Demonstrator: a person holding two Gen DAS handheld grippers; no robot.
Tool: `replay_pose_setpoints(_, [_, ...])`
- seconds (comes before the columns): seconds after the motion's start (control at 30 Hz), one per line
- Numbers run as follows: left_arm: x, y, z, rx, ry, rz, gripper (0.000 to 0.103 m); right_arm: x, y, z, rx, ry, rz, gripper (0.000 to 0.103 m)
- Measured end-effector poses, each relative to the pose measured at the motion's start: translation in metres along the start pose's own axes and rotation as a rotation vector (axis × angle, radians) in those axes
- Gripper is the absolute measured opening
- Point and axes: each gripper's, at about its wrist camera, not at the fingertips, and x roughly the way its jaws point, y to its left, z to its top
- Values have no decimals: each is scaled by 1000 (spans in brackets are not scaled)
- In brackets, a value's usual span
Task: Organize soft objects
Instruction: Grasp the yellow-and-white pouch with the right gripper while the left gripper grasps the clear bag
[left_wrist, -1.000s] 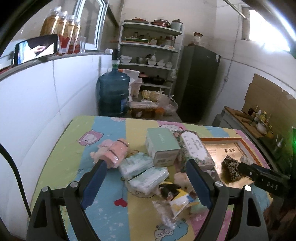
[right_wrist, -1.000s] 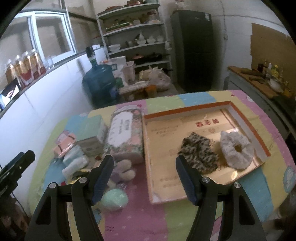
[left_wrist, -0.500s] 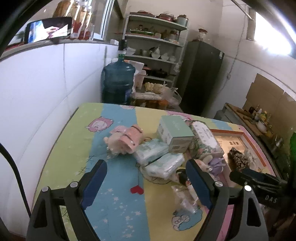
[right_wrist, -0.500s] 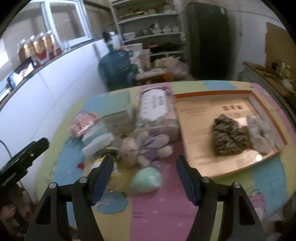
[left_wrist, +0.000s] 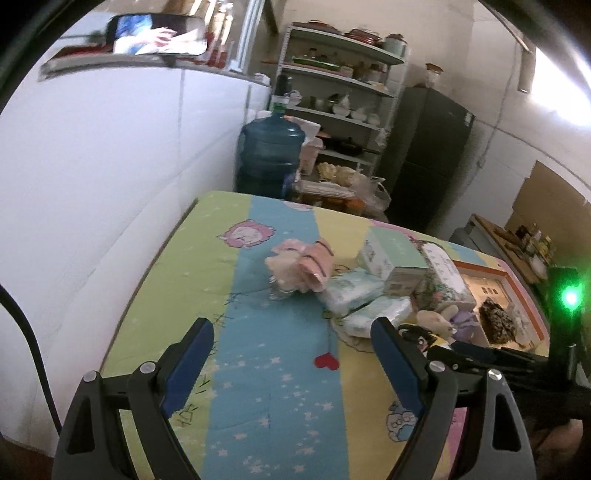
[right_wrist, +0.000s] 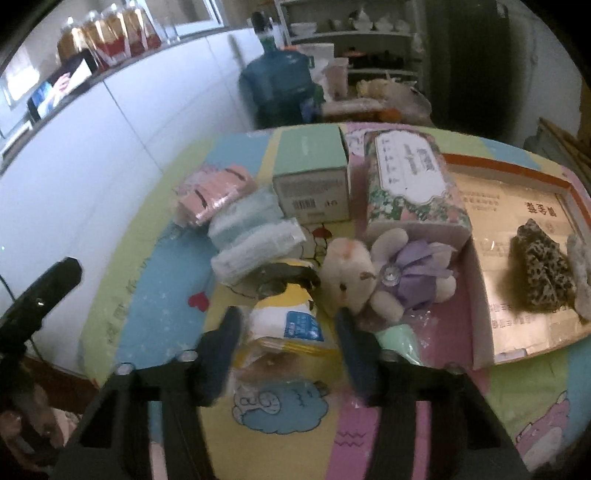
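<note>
My right gripper (right_wrist: 286, 325) hangs low over the table's near side, jaws closing. A plastic-wrapped yellow and white soft toy (right_wrist: 288, 321) lies between its blurred fingers; I cannot see the pads pressing it. Just beyond lie a beige plush bunny (right_wrist: 351, 273) in a purple dress and a mint green soft ball (right_wrist: 400, 339). A leopard scrunchie (right_wrist: 543, 273) and a white scrunchie (right_wrist: 581, 266) rest in the orange-rimmed tray (right_wrist: 517, 173). My left gripper (left_wrist: 291, 332) is open over the blue stripe of the cloth, nothing between its fingers.
A pink soft pack (left_wrist: 301, 267), pale tissue packs (left_wrist: 354, 291), a green box (left_wrist: 391, 254) and a floral tissue pack (left_wrist: 443, 273) crowd the middle of the table. A white wall borders the left edge. A water jug (left_wrist: 269, 147) and shelves stand behind.
My right gripper swung left from the tray and dropped over the yellow toy, its jaws narrowing. My left gripper drew back and left, so the pile now lies farther off.
</note>
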Motion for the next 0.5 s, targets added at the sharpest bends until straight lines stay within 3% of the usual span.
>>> replay_pose_setpoints(0.23, [4, 4, -3, -20, 21, -8, 86, 22, 0, 1, -17, 98, -28, 52])
replay_pose_setpoints(0.5, [7, -5, -7, -8, 37, -31, 86, 18, -1, 2, -30, 81, -9, 45])
